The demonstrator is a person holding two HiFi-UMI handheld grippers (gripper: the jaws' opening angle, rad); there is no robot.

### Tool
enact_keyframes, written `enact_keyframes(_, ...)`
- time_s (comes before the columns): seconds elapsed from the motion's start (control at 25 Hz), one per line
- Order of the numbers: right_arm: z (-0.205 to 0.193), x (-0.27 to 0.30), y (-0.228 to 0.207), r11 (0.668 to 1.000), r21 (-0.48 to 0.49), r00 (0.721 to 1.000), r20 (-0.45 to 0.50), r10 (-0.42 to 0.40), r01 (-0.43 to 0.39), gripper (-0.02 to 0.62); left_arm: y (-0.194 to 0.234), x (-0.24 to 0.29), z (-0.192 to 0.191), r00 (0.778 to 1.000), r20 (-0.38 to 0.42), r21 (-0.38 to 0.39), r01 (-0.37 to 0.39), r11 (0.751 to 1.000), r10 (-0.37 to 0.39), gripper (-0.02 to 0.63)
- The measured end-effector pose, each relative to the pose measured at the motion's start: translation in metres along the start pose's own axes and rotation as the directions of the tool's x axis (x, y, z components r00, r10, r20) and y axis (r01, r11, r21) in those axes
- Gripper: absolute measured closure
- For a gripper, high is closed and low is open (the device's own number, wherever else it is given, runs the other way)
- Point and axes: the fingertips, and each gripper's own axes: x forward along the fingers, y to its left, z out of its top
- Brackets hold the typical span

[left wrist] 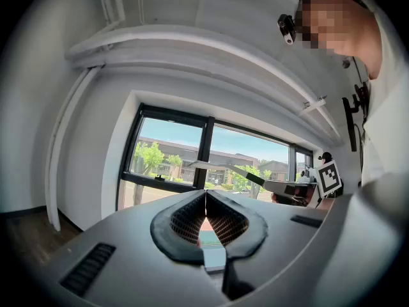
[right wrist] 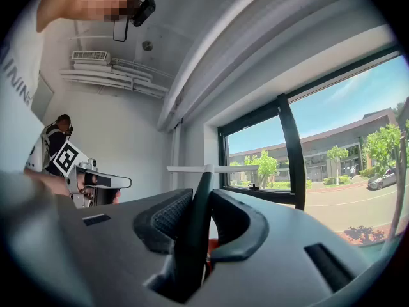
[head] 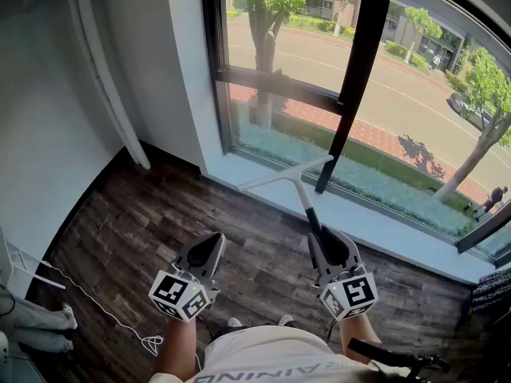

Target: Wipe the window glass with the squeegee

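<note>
The squeegee (head: 289, 178) has a white T-shaped blade head and a dark handle (right wrist: 195, 229). My right gripper (head: 324, 244) is shut on that handle, with the blade (right wrist: 211, 168) held out in front of the window glass (head: 307, 34), apart from it. In the left gripper view the squeegee (left wrist: 220, 167) shows at the right, against the window (left wrist: 169, 158). My left gripper (head: 204, 250) hangs lower left of the squeegee; its jaws meet at the tips with nothing between them (left wrist: 206, 200).
A black window mullion (head: 358, 70) divides the panes above a pale sill (head: 375, 222). Dark wood floor (head: 136, 230) lies below, with a white cable (head: 104, 309) at the left. White wall (head: 48, 134) and a pipe (head: 108, 86) stand left.
</note>
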Motion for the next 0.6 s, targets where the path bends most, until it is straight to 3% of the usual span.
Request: enact_keyframes(0.6, 0.002, 0.008, 0.014, 1.000, 0.007, 1.000, -0.012, 0.008, -0.008, 0.495, 0.009, -0.010, 0.000, 1.000, 0.000, -0.013, 0.003, 1.000, -0.003, 0.588)
